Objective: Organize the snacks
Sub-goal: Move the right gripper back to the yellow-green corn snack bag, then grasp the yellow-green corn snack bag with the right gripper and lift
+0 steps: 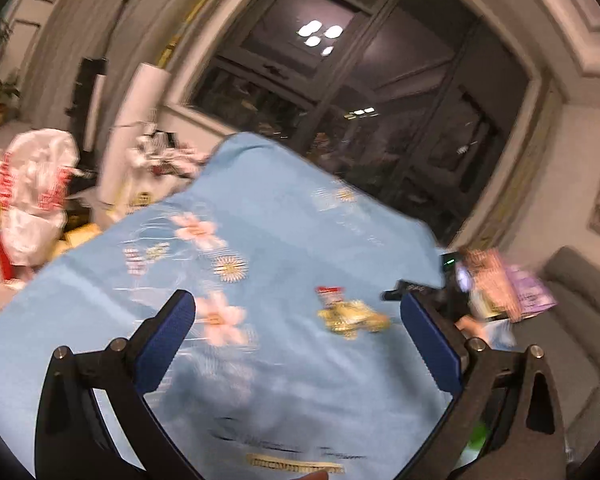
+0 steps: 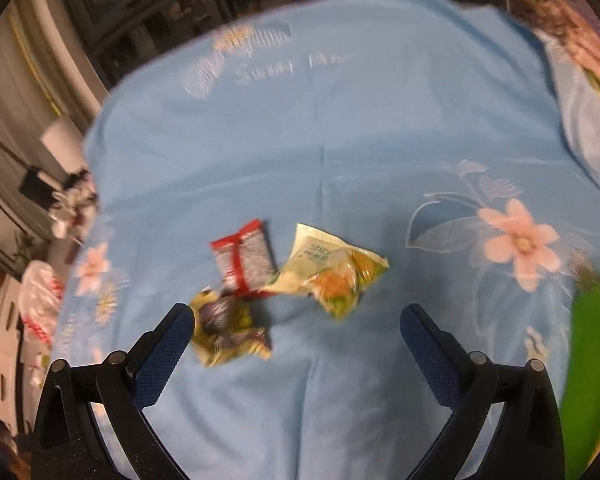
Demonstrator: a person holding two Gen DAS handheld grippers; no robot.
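Observation:
In the right wrist view three snack packets lie together on a light blue flowered cloth [image 2: 340,128]: a red and silver packet [image 2: 245,256], a pale green and yellow bag [image 2: 332,268] to its right, and a yellow and purple packet [image 2: 230,330] just by the left fingertip. My right gripper [image 2: 296,320] is open and empty, hovering just short of them. In the left wrist view my left gripper [image 1: 298,312] is open and empty above the same cloth [image 1: 260,208]; the packets show as a blurred yellow and red cluster [image 1: 350,312] between its fingers, nearer the right one.
A green object [image 2: 592,368] sits at the right edge of the right wrist view. A pink and purple package [image 1: 508,288] lies past the cloth's right edge. White and red plastic bags [image 1: 36,192] and a white roll [image 1: 140,120] stand at the left. A dark window [image 1: 360,92] is behind.

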